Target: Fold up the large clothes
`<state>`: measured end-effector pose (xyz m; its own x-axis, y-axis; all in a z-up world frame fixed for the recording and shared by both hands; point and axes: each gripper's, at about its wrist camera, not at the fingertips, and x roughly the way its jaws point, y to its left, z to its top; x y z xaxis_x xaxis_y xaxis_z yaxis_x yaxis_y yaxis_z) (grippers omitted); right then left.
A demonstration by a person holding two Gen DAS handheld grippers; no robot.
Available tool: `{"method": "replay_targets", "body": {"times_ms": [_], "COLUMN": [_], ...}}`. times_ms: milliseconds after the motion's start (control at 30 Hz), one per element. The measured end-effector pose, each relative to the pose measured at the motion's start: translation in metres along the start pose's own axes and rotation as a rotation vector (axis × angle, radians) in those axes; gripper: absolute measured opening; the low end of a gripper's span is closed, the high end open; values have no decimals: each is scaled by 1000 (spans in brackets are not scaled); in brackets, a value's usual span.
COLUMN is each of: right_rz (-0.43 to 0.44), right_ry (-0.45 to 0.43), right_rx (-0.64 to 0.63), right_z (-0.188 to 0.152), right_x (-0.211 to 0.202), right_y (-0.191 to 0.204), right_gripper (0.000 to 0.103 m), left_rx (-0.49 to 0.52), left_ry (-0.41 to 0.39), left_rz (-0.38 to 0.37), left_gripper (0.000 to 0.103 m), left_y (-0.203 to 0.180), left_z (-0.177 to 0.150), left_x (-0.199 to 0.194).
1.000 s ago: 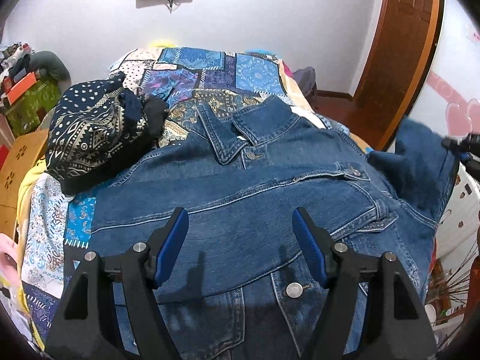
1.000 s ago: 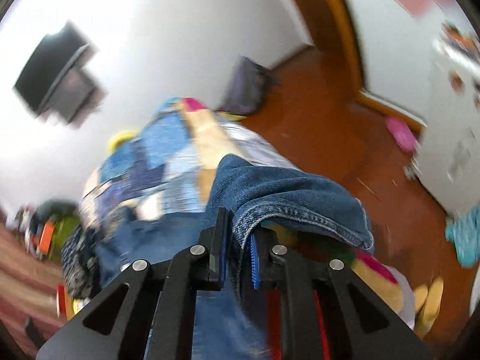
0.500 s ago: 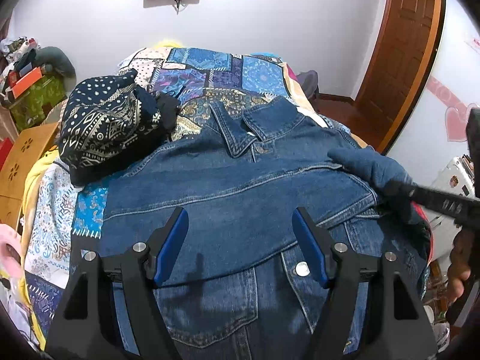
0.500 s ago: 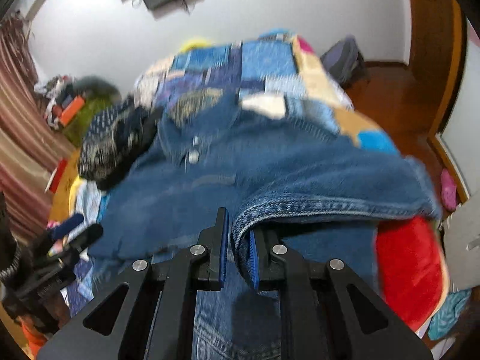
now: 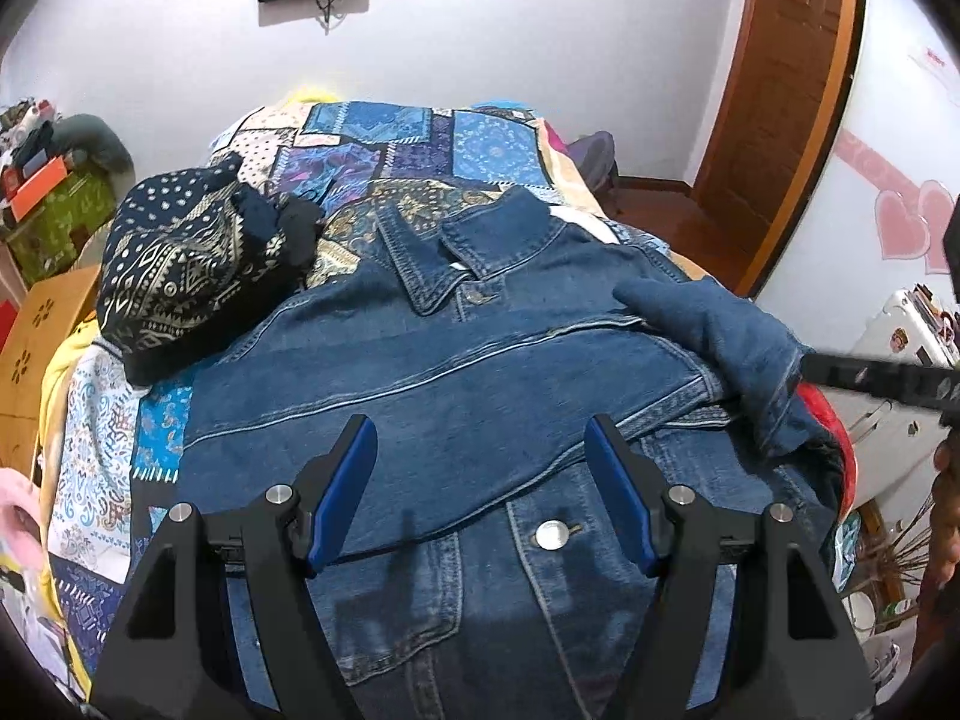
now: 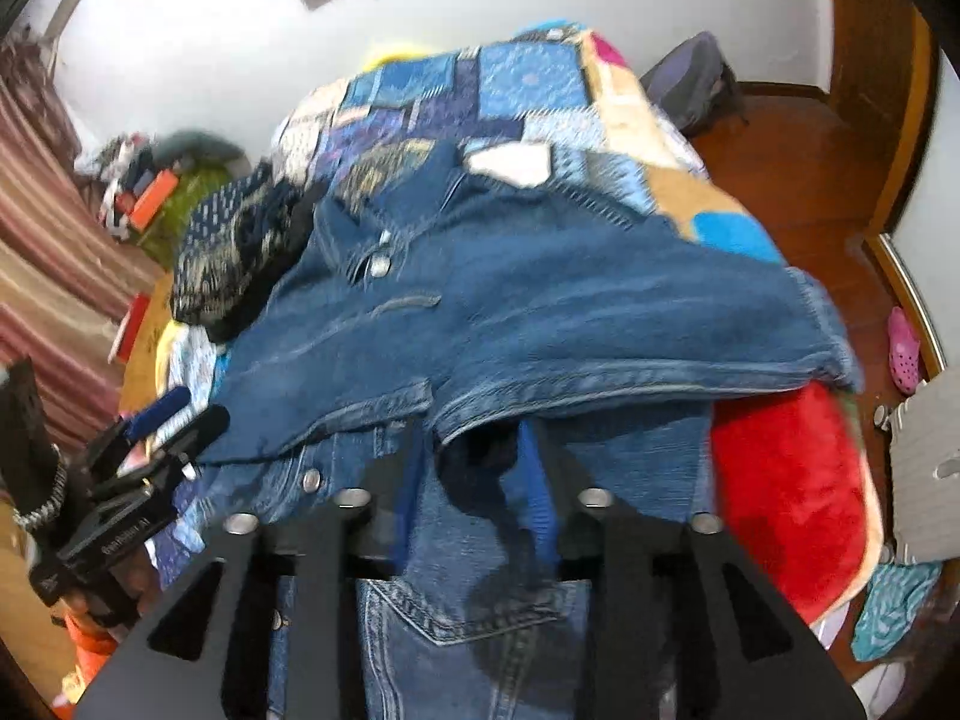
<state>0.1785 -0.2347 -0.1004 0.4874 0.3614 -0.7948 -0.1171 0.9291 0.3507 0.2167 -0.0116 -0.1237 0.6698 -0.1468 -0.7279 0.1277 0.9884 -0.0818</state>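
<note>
patchwork bed, left gripper above jacket

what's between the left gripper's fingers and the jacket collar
Only the denim jacket itself: a sleeve folded across its chest lies between the open left gripper and the collar. The left wrist view shows it.

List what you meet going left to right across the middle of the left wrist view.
Wooden cabinet → dark patterned cloth bundle → denim jacket collar → folded-over sleeve → right gripper coming in from the edge.
</note>
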Motion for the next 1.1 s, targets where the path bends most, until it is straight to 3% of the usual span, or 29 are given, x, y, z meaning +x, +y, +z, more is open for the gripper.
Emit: {"method": "replay_targets", "body": {"times_ms": [100,167,467,667,767,833,867,900,1100], "right_rz": [-18,-35,-77,19,21,-3,-14,-14,-74], "right_ry": [-85,-115,-96,-40,-53,-84,-89,-93,-218], "right_rx": [72,126,413,563,600,590,579,562,346], "right_z": [0,0,3,0,3,7,10,12,31], "right_x": [-16,-20,1,37,47,45,44,44,8], "right_y": [-18,-32,-110,-141,-147,-146,-143,-141,-99], "right_gripper": [64,67,67,67,66,50,31,19,11], "left_rx": [11,12,43,38,21,8,2,-2,-27], "left_ry": [0,8,32,58,58,59,59,58,39], "left_rz": [5,5,23,17,18,17,18,19,37], "left_gripper": [71,71,71,71,71,71,71,71,71], "left_y": [-5,-8,-19,-18,-14,-11,-9,-7,11], "left_z": [2,3,3,2,1,1,1,1,2], "left_x": [2,5,22,34,36,37,37,37,31]}}
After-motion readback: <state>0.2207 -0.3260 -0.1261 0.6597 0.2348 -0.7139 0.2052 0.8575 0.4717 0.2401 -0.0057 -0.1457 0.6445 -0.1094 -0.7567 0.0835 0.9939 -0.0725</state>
